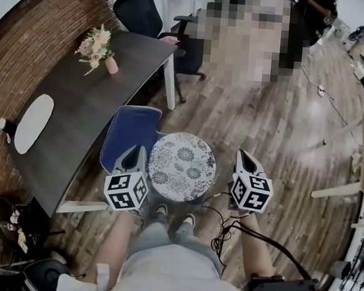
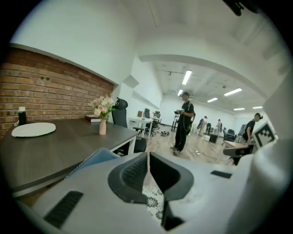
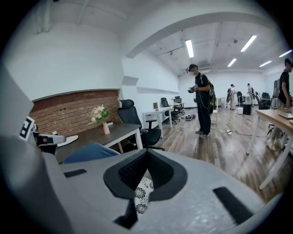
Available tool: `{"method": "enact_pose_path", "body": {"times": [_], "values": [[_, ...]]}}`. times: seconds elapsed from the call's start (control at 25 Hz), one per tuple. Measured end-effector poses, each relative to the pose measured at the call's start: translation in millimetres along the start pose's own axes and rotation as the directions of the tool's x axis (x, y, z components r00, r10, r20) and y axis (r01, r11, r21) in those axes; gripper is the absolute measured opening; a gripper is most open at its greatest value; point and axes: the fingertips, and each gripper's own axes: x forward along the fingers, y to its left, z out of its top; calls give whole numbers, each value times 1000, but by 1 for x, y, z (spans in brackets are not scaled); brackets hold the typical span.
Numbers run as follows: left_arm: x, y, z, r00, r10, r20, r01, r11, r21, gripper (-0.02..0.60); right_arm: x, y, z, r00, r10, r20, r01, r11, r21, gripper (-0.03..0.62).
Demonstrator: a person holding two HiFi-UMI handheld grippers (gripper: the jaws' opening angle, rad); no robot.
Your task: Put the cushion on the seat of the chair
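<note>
Left gripper [image 1: 137,149], right gripper [image 1: 241,154], jaws together

desk [image 1: 92,97]: flower vase [image 1: 111,65], white oval plate [image 1: 33,122] | office chair [image 1: 139,10] beyond desk

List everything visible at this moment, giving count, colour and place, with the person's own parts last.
cushion: one, round, white with dark floral print, apparently on the chair's seat
chair: one, blue back with white edging, beside the table
table: one, dark, along the brick wall
vase of flowers: one, pink, on the table
plate: one, white, oval, on the table
bottle: one, small, white with black cap, at the table's left edge
office chair: one, black, beyond the table
bystanders: several, on the far floor
left gripper: grey, shut, empty, left of the cushion
right gripper: grey, shut, empty, right of the cushion
shoes: two, below the cushion
</note>
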Motion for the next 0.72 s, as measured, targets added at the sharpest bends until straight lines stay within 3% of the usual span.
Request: {"method": "enact_pose_path", "body": {"times": [0.2,0.36,0.72], "values": [[-6,12,69,992,-13,128,13,1000,0,15,-35,-18,45,993,-82,86,81,997,7,5],[-4,18,104,984,-45,172,41,999,25,15,-51,-33,62,983,-135,124,131,991,37,3],[4,31,116,983,-70,172,65,997,30,15,-56,-30,77,970,-186,155,177,982,70,3]]}}
